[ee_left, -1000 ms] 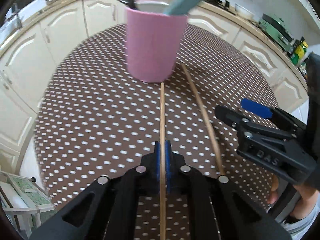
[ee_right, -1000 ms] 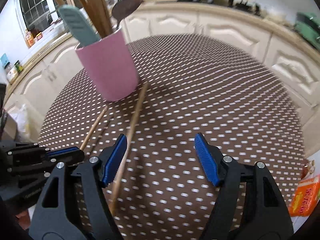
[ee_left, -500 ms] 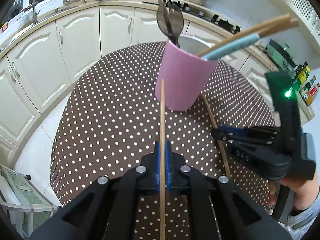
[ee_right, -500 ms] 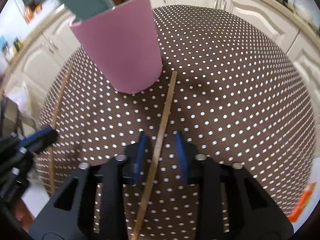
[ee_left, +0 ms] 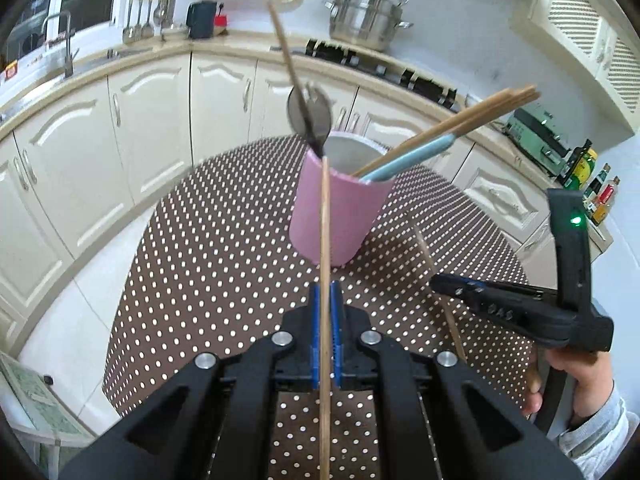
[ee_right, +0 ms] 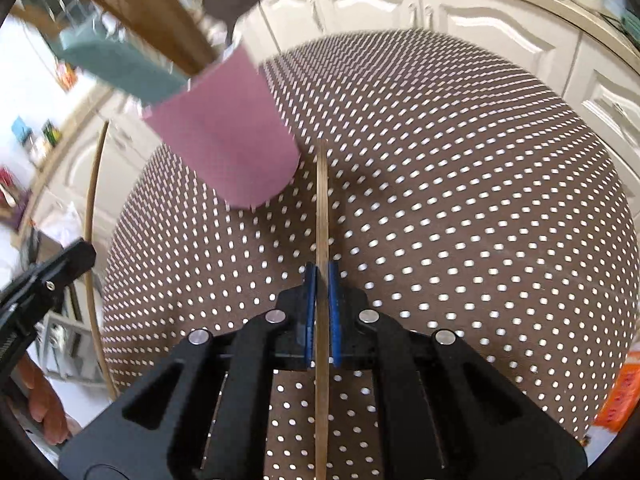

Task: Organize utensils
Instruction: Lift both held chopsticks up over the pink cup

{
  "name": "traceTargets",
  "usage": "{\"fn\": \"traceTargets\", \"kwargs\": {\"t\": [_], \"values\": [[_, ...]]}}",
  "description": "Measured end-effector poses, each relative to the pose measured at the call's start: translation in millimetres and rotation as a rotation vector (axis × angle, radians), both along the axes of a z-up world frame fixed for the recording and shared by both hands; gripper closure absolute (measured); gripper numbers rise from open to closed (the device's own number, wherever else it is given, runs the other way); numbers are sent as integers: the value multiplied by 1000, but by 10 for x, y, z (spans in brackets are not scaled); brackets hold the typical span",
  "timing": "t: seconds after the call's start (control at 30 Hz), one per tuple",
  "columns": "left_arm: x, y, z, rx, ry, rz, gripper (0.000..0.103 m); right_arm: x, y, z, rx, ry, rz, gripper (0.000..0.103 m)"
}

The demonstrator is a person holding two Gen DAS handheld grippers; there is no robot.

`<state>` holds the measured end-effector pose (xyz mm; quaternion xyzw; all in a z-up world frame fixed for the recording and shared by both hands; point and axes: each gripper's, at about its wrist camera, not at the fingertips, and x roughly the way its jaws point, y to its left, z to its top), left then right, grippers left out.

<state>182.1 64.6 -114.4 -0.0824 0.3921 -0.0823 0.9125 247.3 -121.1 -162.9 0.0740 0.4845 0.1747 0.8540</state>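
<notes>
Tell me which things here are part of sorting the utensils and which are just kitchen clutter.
Job: pink cup holding utensils; chopstick clamped in the left tool; second chopstick clamped in the right tool.

Clutter: steel pot, black kettle, bottles, hanging ladles, orange packet.

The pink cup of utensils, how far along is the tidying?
Done: the pink cup already holds several wooden chopsticks, a blue-handled utensil and a fork.

In hand: the left gripper is shut on one chopstick, and the right gripper is shut on another chopstick.

Left: both go into the cup; no other loose utensil shows on the polka-dot table.
</notes>
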Motion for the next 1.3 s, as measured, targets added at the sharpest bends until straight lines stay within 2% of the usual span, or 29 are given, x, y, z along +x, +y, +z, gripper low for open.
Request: {"fn": "traceTargets", "kwargs": {"t": [0.17, 0.37, 0.53, 0.9, 1.17, 1.3], "values": [[-202, -2, 227, -2, -118, 0, 98, -292, -374, 319, 167, -171, -100, 96], [-348, 15, 479, -21, -244, 3, 98, -713, -548, 774, 267, -384, -125, 96], [-426, 33, 665, -48, -348, 11, 98, -918, -562, 1101, 295, -479, -91, 97], [-405, -29, 1071, -55, -570, 79, 98, -930, -222, 1743, 320, -661, 33, 96], [-253, -48, 1363, -69, -691, 115, 98, -626, 140, 1981, 306, -736, 83, 96], [-112, -61, 1404, -82, -733, 117, 98, -457, 234, 1979, 290, -770, 58, 96]]}}
